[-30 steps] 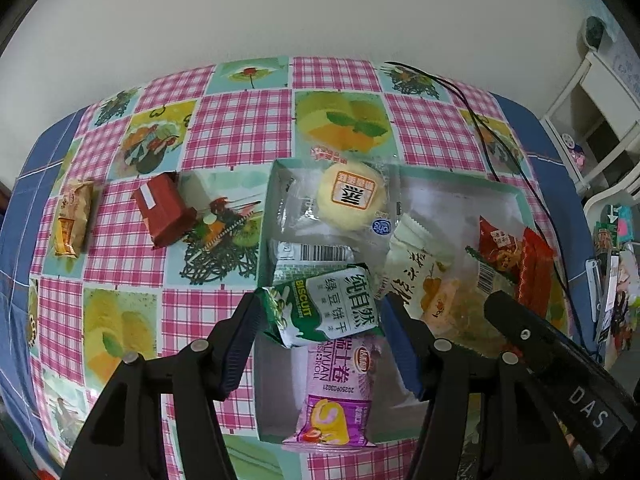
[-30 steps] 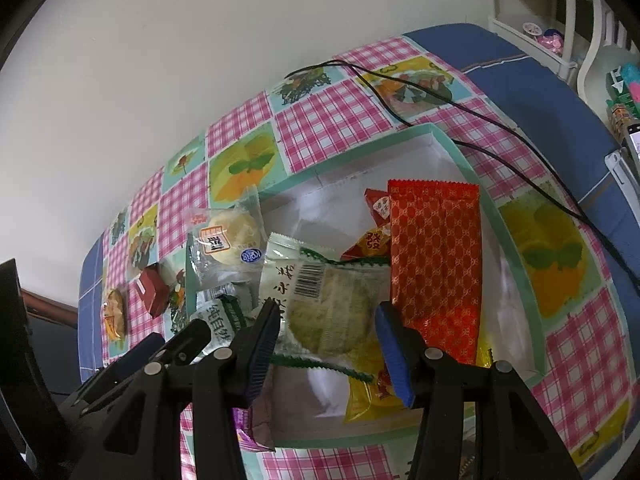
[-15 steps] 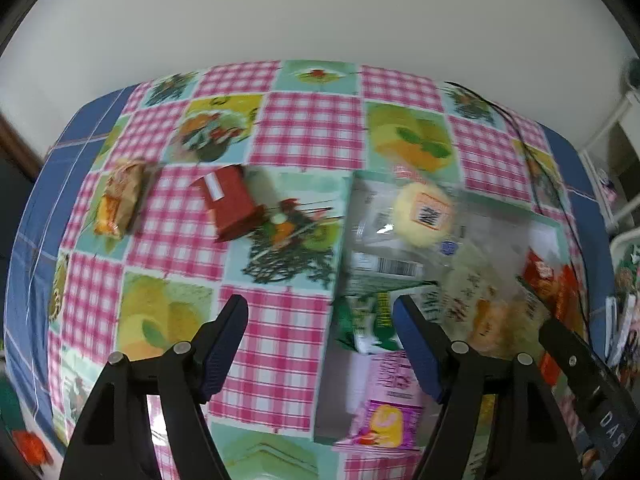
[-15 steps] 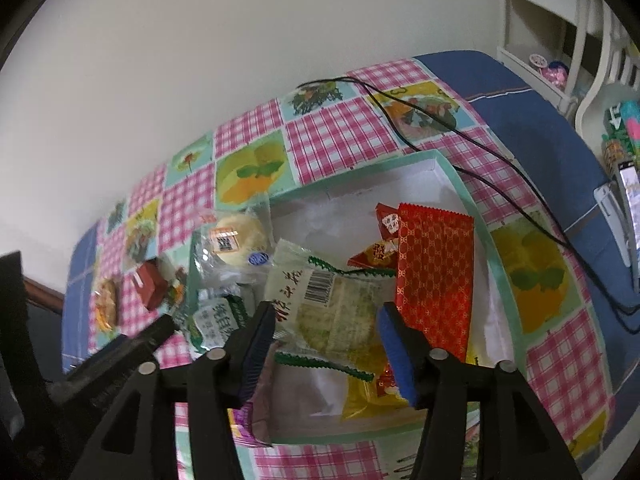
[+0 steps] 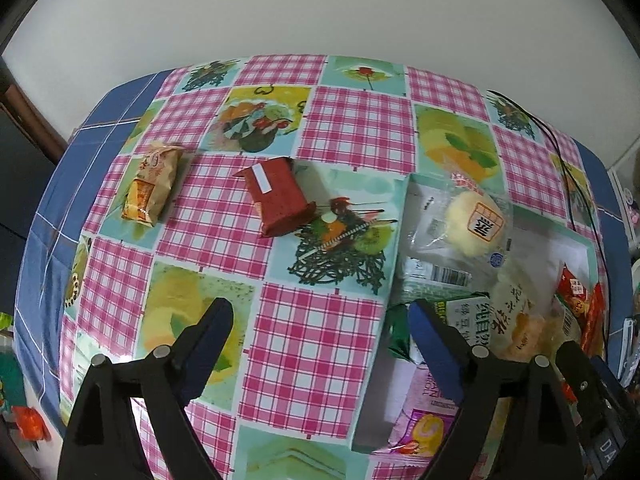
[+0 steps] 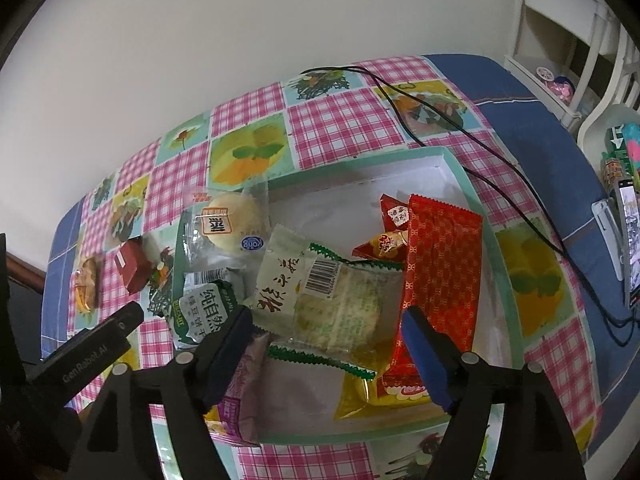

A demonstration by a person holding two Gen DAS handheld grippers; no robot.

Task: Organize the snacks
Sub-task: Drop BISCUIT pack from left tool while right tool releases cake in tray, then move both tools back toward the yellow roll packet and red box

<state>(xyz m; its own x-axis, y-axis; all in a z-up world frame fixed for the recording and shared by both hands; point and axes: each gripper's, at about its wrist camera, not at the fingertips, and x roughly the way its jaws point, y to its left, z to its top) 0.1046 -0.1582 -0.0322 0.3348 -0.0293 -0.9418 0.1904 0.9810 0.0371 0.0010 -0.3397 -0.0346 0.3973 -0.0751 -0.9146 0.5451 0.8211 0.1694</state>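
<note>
While both grippers' jaws open, red packet (image 5: pixel 278 200) lies outside box (image 6: pixel 496 280).

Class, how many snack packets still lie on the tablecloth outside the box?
2: an orange packet near the left edge, and a red packet between it and the box. Others may lie out of view.

Left gripper (image 5: pixel 320 320): points steeply down; jaws wide apart and opening; nothing between the blue pads (image 5: pixel 212 336).
Right gripper (image 6: pixel 326 332): points steeply down; jaws apart and opening; pads (image 6: pixel 420 344) press on nothing.
Placing: the two grippers side by side, the left one's black finger showing at the lower left of the right wrist view.
</note>
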